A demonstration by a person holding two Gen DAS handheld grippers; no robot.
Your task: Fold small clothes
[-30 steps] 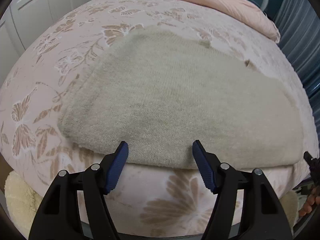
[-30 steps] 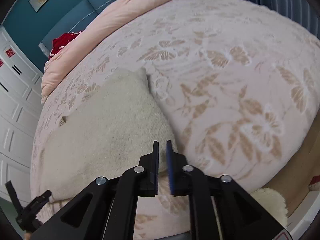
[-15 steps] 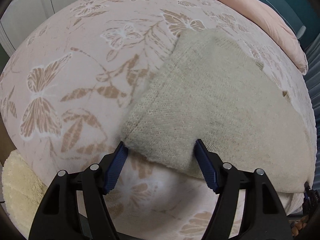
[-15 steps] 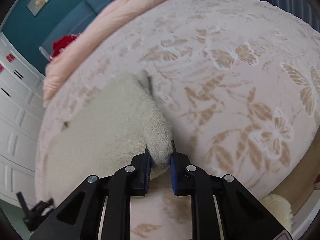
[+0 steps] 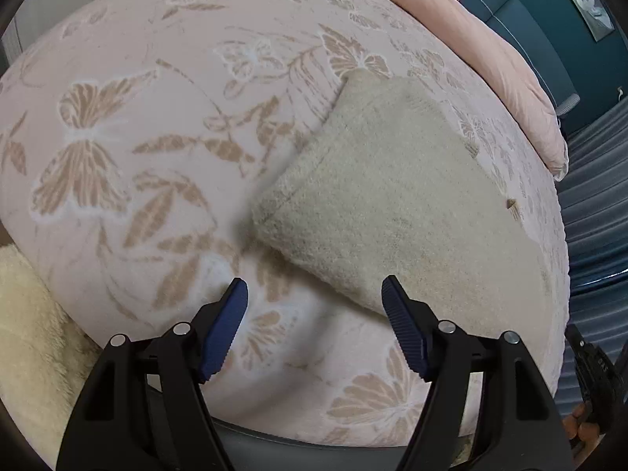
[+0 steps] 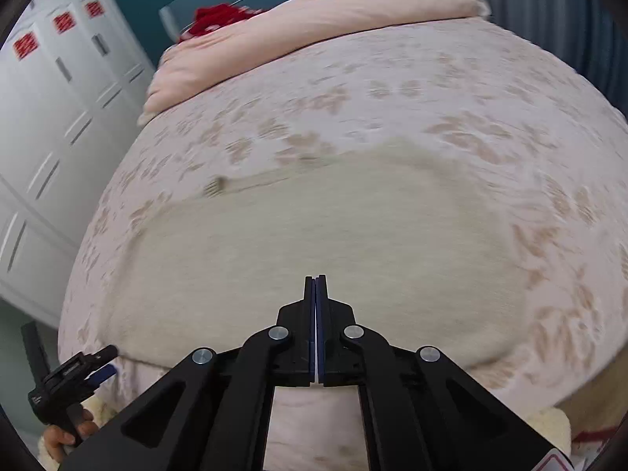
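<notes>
Nearest the right wrist camera, the right gripper (image 6: 316, 280) is sitting fully clenched, pads pressed together with nothing visible between them; half a second ago they were pinching a corner of the beige knit garment (image 6: 314, 243), which is now spreading wide ahead of its tips. The left gripper (image 5: 314, 298) is hanging released, its blue pads (image 5: 225, 327) wide apart as before, hovering over the butterfly-print bedspread (image 5: 117, 117); the garment's corner, between the pads earlier, is now lying ahead and to the right. Farther off, a pink duvet (image 6: 314, 19) is lying along the bed's far edge.
</notes>
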